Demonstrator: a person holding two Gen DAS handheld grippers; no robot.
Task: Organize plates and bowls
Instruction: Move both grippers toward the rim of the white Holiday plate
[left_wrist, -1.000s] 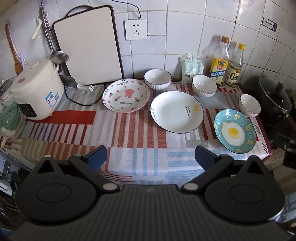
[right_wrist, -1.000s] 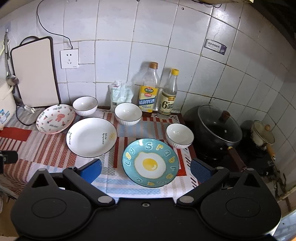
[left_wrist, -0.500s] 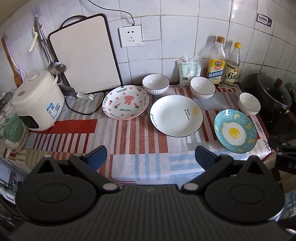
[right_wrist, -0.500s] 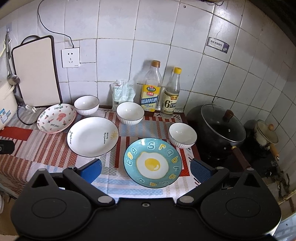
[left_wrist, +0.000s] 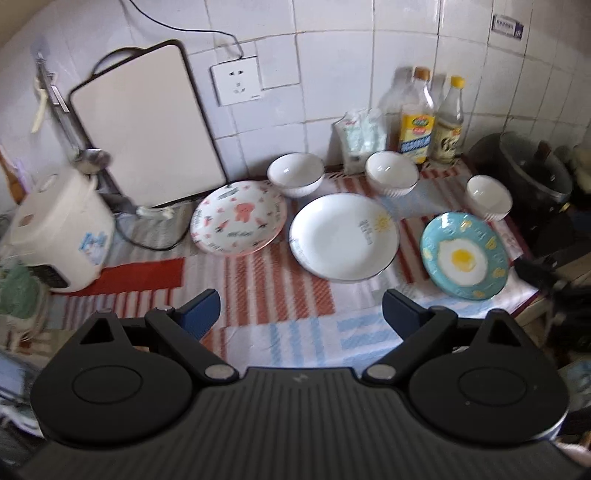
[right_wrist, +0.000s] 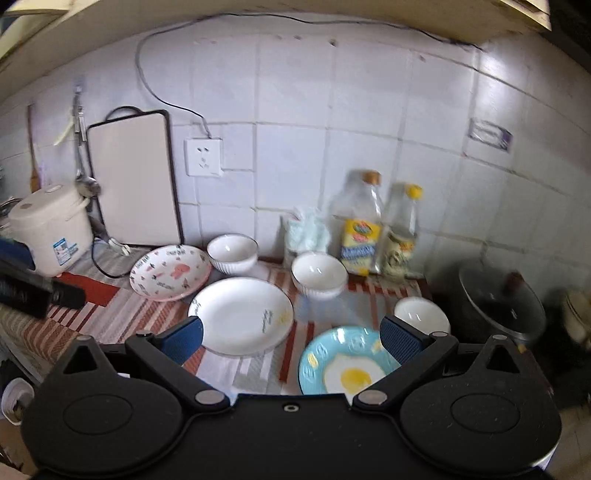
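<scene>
On striped cloth (left_wrist: 280, 306) of tiled kitchen counter: pink rabbit plate (left_wrist: 239, 218), white sun plate (left_wrist: 343, 236), blue egg plate (left_wrist: 464, 255) in row, apart; three white bowls (left_wrist: 295, 174) behind. Left gripper (left_wrist: 301, 308) above near edge, jaws wide, just been closing slightly, nothing between. Right gripper (right_wrist: 291, 334) likewise wide, empty, egg plate below its right finger. Rice cooker (left_wrist: 61, 230) far left.
</scene>
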